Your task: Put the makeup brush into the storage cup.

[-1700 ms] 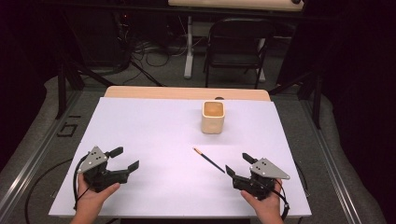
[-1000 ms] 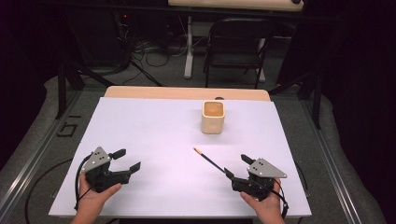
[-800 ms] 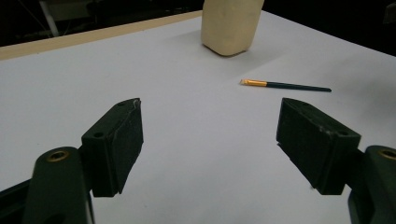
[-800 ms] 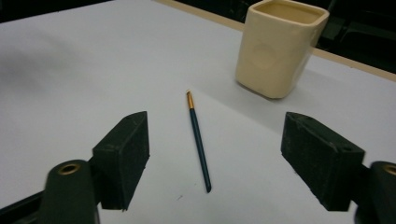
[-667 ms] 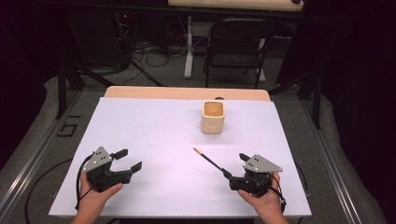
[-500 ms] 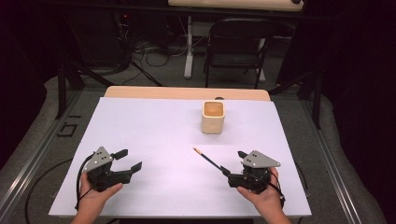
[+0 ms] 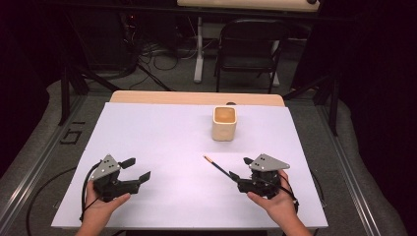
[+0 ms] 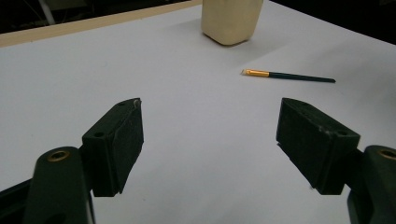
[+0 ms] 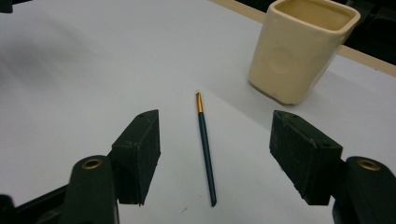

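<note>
A thin dark paintbrush with a gold ferrule lies flat on the white table. In the right gripper view the paintbrush runs lengthwise in the gap between my jaws, its tip toward the cream cup. My right gripper stands open over the brush's handle end; its jaws have just been closing and the pads are clear of the brush. The square cream cup stands upright behind the brush. My left gripper rests open at the front left, nothing between its jaws, facing the paintbrush and cup.
A wooden strip edges the table's far side. A black folding chair and floor cables stand beyond it. The person's hands hold both grippers near the table's front edge.
My right gripper has moved left and a little up, so the brush's handle end now lies between its jaws. The left gripper, brush and cup have stayed put.
</note>
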`<state>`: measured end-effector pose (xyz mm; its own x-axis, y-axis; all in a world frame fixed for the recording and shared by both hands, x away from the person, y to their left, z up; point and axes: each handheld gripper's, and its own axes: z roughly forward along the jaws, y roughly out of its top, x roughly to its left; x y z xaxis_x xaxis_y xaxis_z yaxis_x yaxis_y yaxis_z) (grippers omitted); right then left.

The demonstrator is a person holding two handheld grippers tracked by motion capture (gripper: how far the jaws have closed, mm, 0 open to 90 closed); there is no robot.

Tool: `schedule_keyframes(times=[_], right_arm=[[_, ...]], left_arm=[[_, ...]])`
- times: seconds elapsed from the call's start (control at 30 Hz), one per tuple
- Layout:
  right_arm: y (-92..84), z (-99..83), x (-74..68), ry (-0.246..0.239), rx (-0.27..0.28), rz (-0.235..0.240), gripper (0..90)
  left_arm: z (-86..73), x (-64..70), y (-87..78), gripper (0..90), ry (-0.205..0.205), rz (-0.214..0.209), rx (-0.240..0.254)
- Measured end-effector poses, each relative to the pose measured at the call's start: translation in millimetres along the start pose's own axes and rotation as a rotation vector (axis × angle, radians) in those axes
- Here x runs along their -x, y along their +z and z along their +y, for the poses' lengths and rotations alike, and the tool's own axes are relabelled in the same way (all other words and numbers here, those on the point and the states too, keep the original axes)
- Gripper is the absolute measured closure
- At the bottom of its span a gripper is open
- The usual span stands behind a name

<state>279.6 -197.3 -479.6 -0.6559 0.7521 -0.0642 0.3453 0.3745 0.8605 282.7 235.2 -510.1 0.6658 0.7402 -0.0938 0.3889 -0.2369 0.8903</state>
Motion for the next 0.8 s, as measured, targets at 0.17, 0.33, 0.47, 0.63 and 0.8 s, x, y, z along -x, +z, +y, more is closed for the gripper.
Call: schedule_keyframes(times=[0.17,0.33,0.47,0.63,0.8], right_arm=[[1.7,3.5,2.6,-0.004,-0.009,0.0,33.5],[2.7,10.5,5.4,-0.017,-0.008,0.005,37.7],[4.5,17.0,8.3,-0.028,-0.037,0.007,38.6],[7.6,23.6,12.2,-0.028,-0.08,0.015,39.0],[9.7,30.3,18.1,-0.005,-0.169,0.023,39.5]], left_arm=[[0.0,1.0,0.9,25.0,0.001,-0.017,-0.004],[-0.2,1.1,1.3,25.0,-0.001,-0.012,-0.012],[-0.1,0.8,0.9,25.0,-0.003,-0.014,-0.015],[-0.5,-0.9,1.2,25.6,-0.023,-0.025,-0.025],[-0.6,-0.3,2.1,26.0,-0.02,-0.022,-0.031]])
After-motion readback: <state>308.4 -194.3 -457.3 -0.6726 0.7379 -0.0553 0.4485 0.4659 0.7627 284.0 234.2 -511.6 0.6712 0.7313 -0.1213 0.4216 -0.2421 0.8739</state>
